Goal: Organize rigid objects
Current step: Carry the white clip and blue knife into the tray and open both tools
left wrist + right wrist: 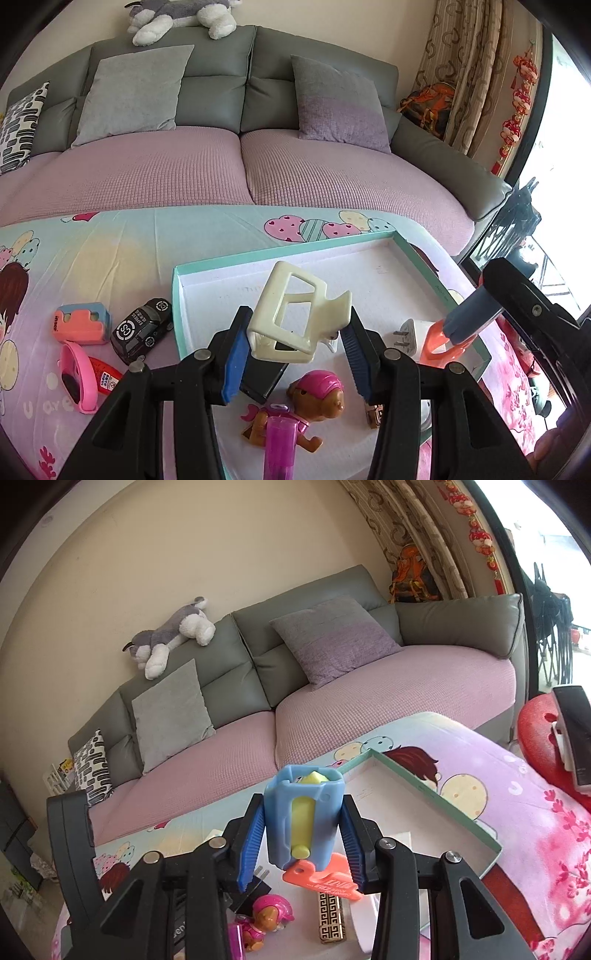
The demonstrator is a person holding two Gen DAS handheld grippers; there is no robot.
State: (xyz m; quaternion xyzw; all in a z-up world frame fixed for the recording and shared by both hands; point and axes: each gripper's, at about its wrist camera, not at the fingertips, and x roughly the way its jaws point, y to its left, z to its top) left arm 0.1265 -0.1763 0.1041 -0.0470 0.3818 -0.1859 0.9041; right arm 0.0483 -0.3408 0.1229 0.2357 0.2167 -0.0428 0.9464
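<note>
We find the cream hair claw clip clamped between the blue pads of the left gripper, jaws partly closed and pressing its two sides. The clip is held above the white floor of a shallow box with a teal rim, which lies on a cartoon-printed cloth.

The right gripper has its jaws partly closed on a light blue holder with a yellow insert, pads against both flanks, the item upright over the same box. From the left wrist view this gripper appears at the right side of the box.

Inside the box, near the cameras, we note a toy pup figure with a pink cap, a purple translucent tube, a black flat object under the clip, a white plug adapter, an orange plastic piece and a small gold-patterned bar. The orange piece lies just below the blue holder.

Left of the box, on the cloth, lie a black toy car, an orange and blue block, a pink ring-shaped item and a red tube; the last two touch each other.

Beyond the cloth stands a grey sofa with a pink seat cover, cushions, and a plush dog on its back.
</note>
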